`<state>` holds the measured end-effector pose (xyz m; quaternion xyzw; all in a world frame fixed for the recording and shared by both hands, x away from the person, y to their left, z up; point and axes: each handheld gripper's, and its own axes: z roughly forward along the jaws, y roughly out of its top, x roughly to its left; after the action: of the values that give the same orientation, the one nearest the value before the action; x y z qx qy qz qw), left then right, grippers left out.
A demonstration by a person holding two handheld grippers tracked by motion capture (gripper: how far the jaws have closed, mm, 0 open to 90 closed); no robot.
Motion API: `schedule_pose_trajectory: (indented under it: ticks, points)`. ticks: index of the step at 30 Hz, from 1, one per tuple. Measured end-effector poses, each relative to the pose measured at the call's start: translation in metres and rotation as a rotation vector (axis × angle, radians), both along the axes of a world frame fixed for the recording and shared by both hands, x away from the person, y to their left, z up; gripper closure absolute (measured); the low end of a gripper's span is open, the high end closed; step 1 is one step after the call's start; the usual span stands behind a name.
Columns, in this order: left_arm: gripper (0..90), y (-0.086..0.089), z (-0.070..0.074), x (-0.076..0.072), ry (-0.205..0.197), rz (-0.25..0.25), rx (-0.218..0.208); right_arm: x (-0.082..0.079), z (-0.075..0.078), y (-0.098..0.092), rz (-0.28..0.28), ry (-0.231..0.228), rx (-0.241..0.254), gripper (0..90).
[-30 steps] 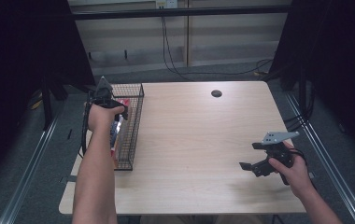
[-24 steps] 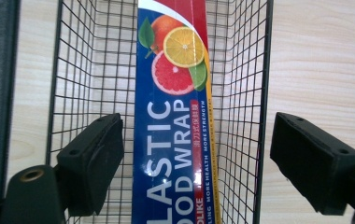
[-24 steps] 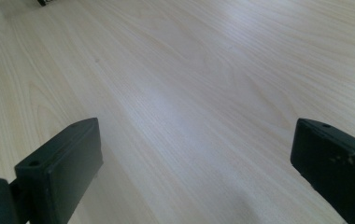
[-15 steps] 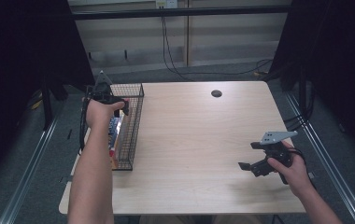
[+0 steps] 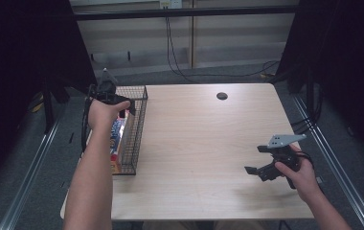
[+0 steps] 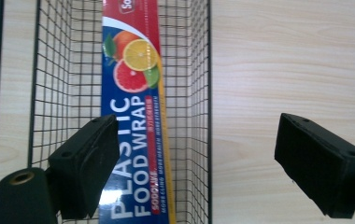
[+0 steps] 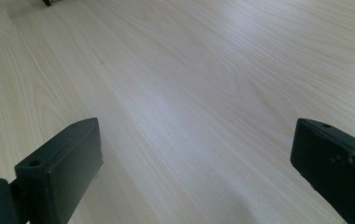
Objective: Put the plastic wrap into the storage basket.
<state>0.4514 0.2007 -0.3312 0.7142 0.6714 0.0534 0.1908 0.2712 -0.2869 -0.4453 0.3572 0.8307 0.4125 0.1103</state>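
At upper left of the high view, the left hand-held gripper (image 5: 122, 103) hovers, jaws just opened and empty, above the plastic food wrap box (image 6: 136, 121) lying in the wire basket (image 5: 134, 129); at lower right, the right hand-held gripper (image 5: 256, 165) gapes empty over the worktop (image 5: 204, 139).

Wooden table (image 5: 199, 143) — round black grommet (image 5: 221, 96).

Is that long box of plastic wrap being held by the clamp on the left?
No: the plastic food wrap box lies in the wire basket, below the left gripper, whose jaws stand wide apart without touching it.
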Motion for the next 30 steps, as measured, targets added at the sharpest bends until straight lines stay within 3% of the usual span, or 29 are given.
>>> schedule_pose_trajectory:
  ticks: [12,17,30]
  points:
    - [13.9,-0.014,0.004,-0.010,-0.007,-0.052,-0.057,0.001,0.002,0.002,0.010,-0.005,-0.002,1.7]
    - [13.7,-0.023,0.003,-0.014,-0.023,-0.084,-0.044,0.002,0.003,0.003,0.017,-0.009,0.002,1.8]
    - [12.7,-0.047,0.004,-0.024,-0.045,-0.168,-0.085,0.002,0.002,0.006,0.027,-0.008,-0.002,1.7]
